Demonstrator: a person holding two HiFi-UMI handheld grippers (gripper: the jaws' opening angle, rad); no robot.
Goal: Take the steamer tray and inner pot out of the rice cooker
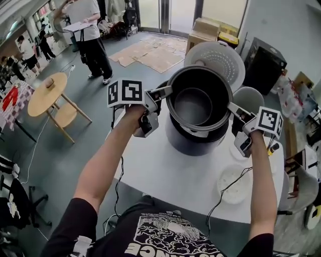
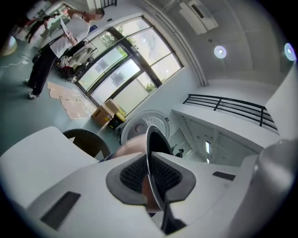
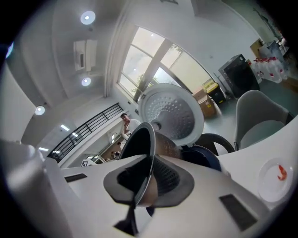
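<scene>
Over table (image 1: pixel 165 175): hand-held grippers (image 1: pixel 161 94) (image 1: pixel 233 110) pinch inner pot (image 1: pixel 198 103) (opposite rims).

I'm in a big open workspace-type hall: grey floor (image 1: pixel 75 145) w/ flattened cardboard (image 1: pixel 150 52), boxes (image 1: pixel 210 27) by tall glass doors (image 1: pixel 168 15), mezzanine railing (image 2: pixel 233 107) & ceiling AC unit (image 3: pixel 84 49) overhead, a person (image 1: pixel 90 40) standing w/ papers.

Dark inner pot (image 1: pixel 196 104) above cooker (image 1: pixel 190 145)
</scene>
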